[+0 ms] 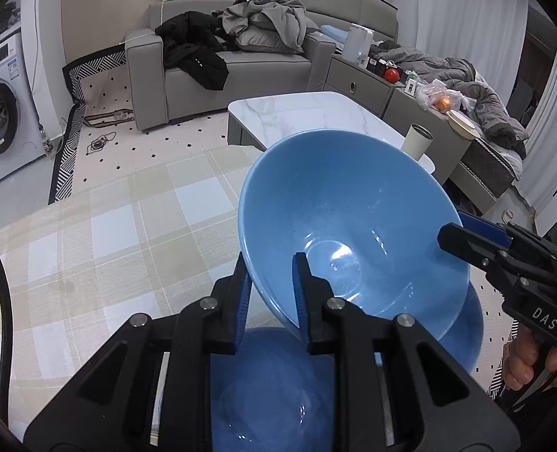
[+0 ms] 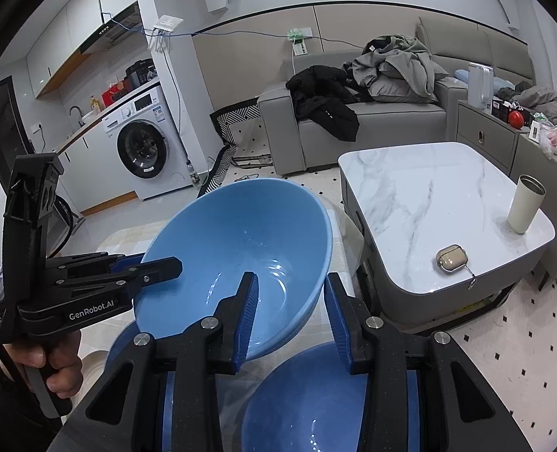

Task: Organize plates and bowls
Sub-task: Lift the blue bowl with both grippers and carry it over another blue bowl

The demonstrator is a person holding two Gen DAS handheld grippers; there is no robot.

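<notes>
A light blue bowl [image 1: 338,226] is held tilted above a table with a checked cloth [image 1: 109,233]. My left gripper [image 1: 273,282] is shut on its near rim. The bowl also shows in the right wrist view [image 2: 241,241]. My right gripper [image 2: 291,297] straddles the bowl's right rim with its jaws apart and a gap beside the wall. It shows from the side in the left wrist view [image 1: 466,237]. A darker blue bowl [image 2: 316,395] sits below on the table, also in the left wrist view [image 1: 271,395].
A white marble coffee table [image 2: 440,203] stands beyond, with a cream tumbler [image 2: 525,203] and a small earbud case [image 2: 451,260]. A grey sofa [image 2: 372,120] with clothes and a washing machine [image 2: 143,147] lie farther back.
</notes>
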